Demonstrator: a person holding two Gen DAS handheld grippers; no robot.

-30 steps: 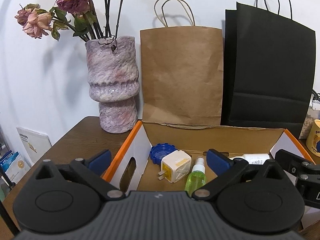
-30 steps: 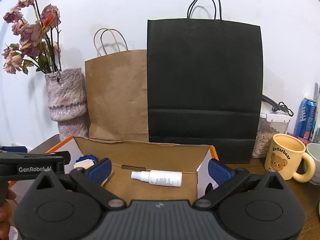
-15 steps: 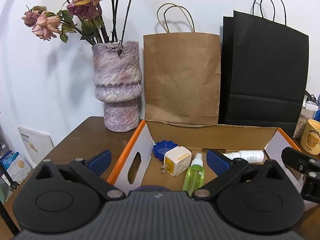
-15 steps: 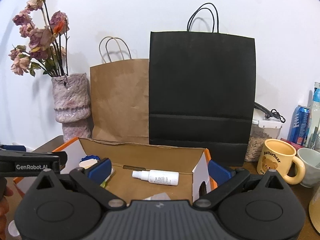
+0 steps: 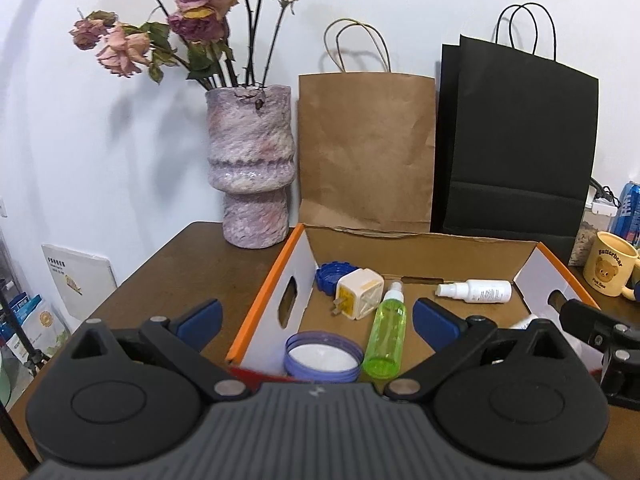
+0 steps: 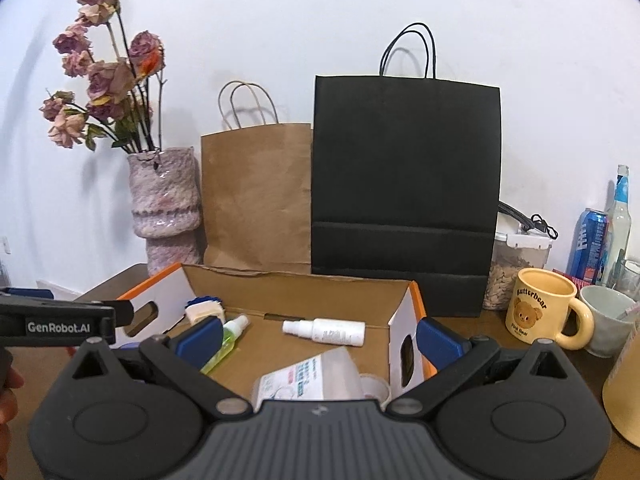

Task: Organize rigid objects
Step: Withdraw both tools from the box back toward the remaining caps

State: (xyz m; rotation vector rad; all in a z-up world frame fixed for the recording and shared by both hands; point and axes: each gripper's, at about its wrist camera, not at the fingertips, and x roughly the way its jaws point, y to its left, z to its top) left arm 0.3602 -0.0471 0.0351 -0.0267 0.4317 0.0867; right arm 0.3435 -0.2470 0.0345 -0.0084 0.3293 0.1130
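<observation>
Both tools, left (image 5: 316, 318) and right (image 6: 318, 334), were held spread apart and empty above the box (image 5: 266, 284) on the tabletop (image 5: 192, 264); green bottle (image 5: 386, 332), plug (image 5: 358, 294), white bottle (image 5: 476, 291) were contained inside.

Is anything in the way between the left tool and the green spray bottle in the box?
Nothing visible blocks it. The left tool is open and empty, and the green spray bottle lies flat in the cardboard box right ahead. The white plug and round jar sit beside it.
</observation>
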